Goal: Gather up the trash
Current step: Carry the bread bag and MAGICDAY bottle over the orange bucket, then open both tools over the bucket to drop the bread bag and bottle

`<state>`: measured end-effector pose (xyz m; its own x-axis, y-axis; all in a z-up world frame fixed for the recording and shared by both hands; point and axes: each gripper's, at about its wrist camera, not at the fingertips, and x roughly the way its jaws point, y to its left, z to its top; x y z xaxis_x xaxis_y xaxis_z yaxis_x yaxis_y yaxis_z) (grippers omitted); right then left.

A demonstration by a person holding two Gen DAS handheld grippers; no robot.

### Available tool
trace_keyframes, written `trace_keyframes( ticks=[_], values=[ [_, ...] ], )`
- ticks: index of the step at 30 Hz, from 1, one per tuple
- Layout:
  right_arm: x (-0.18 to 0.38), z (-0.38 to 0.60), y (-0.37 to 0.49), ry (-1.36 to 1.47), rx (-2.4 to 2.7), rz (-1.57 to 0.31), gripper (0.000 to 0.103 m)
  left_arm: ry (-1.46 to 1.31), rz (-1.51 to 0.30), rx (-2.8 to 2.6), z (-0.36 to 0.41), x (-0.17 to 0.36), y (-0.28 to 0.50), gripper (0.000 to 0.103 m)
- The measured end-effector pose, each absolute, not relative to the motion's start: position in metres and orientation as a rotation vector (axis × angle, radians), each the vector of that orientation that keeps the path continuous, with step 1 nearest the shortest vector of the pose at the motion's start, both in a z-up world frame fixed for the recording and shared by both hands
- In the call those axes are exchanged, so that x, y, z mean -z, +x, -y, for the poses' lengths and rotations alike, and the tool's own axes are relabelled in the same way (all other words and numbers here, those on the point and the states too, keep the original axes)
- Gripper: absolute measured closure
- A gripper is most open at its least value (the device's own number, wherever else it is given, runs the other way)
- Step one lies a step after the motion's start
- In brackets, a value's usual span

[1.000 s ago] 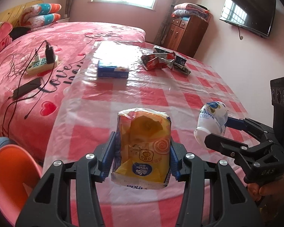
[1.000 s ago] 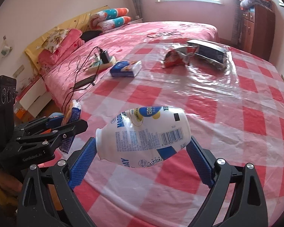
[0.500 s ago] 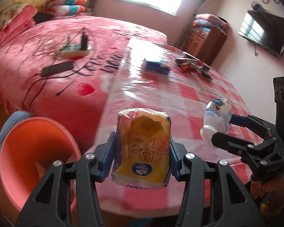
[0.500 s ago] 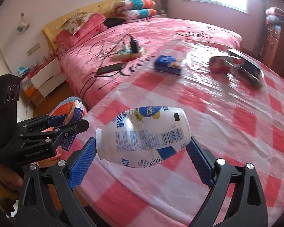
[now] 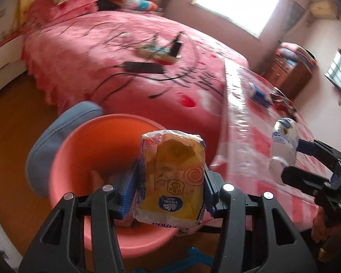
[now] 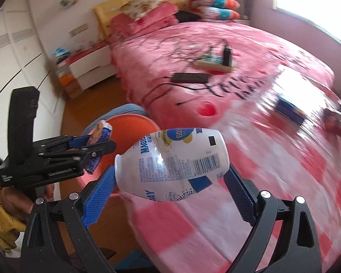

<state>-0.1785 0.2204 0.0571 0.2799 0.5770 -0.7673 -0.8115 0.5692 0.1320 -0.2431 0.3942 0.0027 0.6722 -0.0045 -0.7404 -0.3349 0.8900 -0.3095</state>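
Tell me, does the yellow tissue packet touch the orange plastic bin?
Apart. The left wrist view shows the yellow tissue packet clamped in the left gripper, hanging above the orange plastic bin.

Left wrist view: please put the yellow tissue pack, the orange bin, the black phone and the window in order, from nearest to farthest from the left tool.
1. Yellow tissue pack: clamped in the left tool.
2. Orange bin: just beyond the pack, low on the floor, left of the table.
3. Black phone: on the pink bed, past the bin.
4. Window: in the far wall, top right.

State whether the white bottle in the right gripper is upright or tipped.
Tipped. The white bottle lies sideways between the right gripper's blue pads, neck pointing left toward the orange bin.
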Motion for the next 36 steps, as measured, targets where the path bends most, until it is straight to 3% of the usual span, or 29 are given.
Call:
trace_keyframes(
  ticks=[8, 10, 11, 16, 36],
  values=[
    [-0.036, -0.281, -0.188, -0.391, -1.055, -0.910, 0.010, -0.510, -0.834, -0.279, -0.428, 0.018, -0.257, 0.051],
    [-0.030, -0.291, -0.188, -0.390, -1.080, -0.923, 0.010, -0.520, -0.849, -0.302, -0.434, 0.025, -0.258, 0.044],
    [-0.027, -0.294, -0.188, -0.392, -1.091, -0.932, 0.010, -0.518, -0.855, -0.317, -0.436, 0.028, -0.259, 0.035],
    [-0.013, -0.302, -0.186, -0.381, -1.111, -0.959, 0.008, -0.542, -0.872, -0.375, -0.450, 0.038, -0.263, 0.028],
    [-0.032, -0.236, -0.168, -0.217, -0.995, -0.933, 0.008, -0.527, -0.898, -0.367, -0.439, 0.039, -0.259, 0.026]
  ],
)
